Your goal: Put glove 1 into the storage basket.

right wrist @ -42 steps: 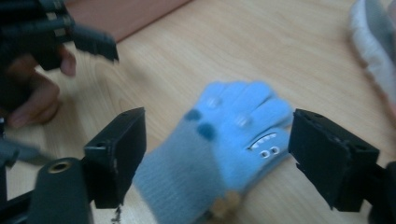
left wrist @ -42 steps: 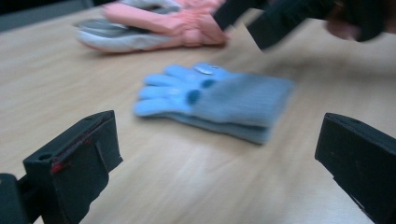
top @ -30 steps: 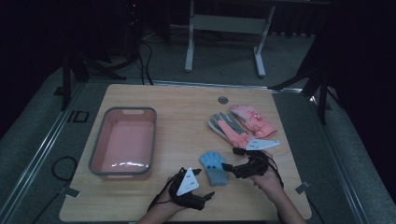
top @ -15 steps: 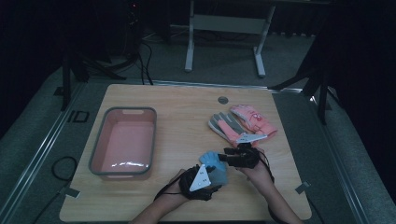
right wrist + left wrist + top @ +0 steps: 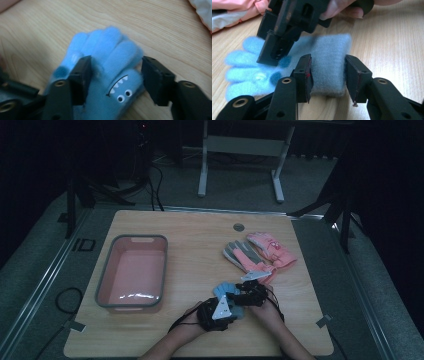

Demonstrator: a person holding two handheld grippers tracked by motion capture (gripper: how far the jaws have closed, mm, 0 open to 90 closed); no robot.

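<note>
Two grippers crowd one small blue glove [image 5: 226, 291] at the near edge of the table [image 5: 200, 250], and both sets of jaws have just been on the move.

Left gripper [image 5: 327, 75] first: its jaws straddle the glove's cuff end, the grey-blue knit sitting right between the two black pads. They have just been closing. The one pad [image 5: 305, 72] lies against the fabric; the other stands just off its edge, a sliver of wood showing past it, so no firm pinch can be told yet. Beyond these jaws, the right gripper [image 5: 279, 47] comes down onto the glove's palm, its tip over the finger end.

Over to the right gripper's own view [image 5: 115, 80]: the glove [image 5: 107, 70] lies flat on the wood between its jaws, fingers pointing away from the camera, a toothy cartoon face with two round eyes near the jaw roots. These jaws, after narrowing, have just been opening a touch. One pad is at the glove's side; the other stands apart from it, bare wood in the gap. Half open, no clamp.

From the high view, left gripper [image 5: 220, 312] and right gripper [image 5: 248, 292] sit nose to nose over the glove. Beyond the right jaws, well apart, lie a grey glove [image 5: 242, 256] and pink gloves [image 5: 272, 250]; off to the left gripper's side, a pink bin [image 5: 132, 272].
</note>
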